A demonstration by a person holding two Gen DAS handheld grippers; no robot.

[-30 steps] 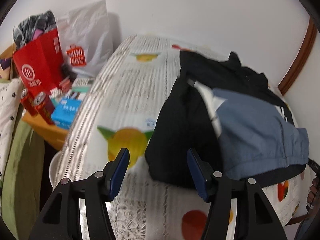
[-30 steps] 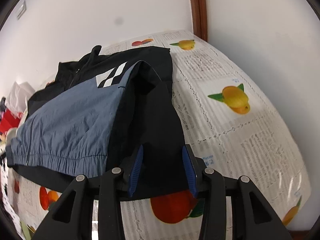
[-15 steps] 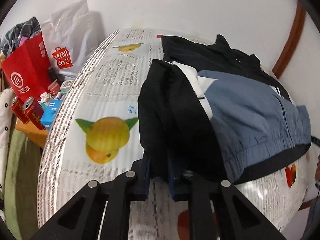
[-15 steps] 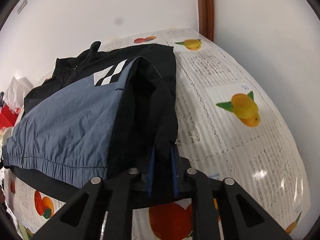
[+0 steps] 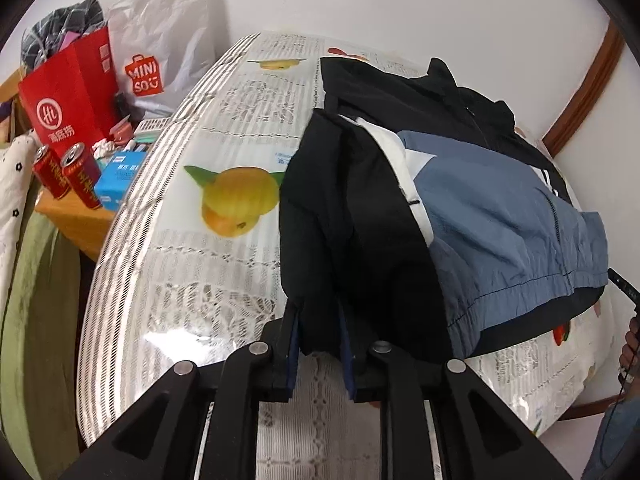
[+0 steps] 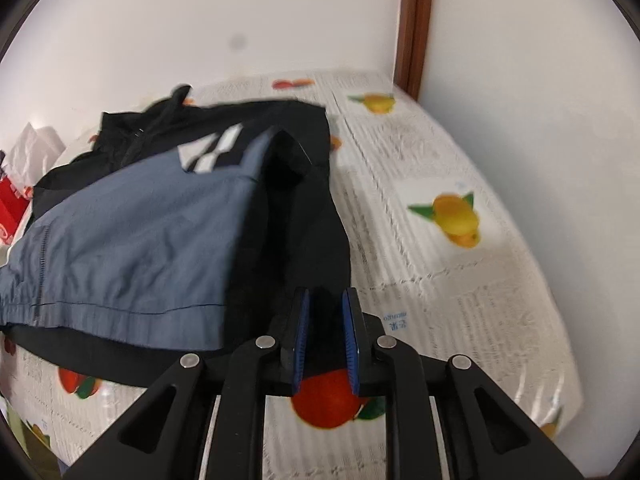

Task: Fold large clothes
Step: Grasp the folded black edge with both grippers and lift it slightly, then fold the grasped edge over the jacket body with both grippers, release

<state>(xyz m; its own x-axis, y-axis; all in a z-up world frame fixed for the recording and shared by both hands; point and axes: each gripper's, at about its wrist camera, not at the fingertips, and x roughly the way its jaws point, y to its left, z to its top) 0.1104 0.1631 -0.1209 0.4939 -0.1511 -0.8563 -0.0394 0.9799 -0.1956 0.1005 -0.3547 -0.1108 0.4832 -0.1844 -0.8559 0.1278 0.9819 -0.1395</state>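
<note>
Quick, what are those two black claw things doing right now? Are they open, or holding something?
Left gripper: jaws easing open, black sleeve of the jacket still pinched between them.
Right gripper: jaws easing open, the jacket's other black sleeve between them.

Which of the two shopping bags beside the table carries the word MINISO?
The white plastic bag, printed with a red MINISO logo; the red paper bag beside it shows a white circular emblem instead.

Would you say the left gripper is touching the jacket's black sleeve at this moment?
Touching. In the left wrist view, the black sleeve hangs down between the left gripper, its fabric against both blue pads, though the jaws are opening slightly.
</note>
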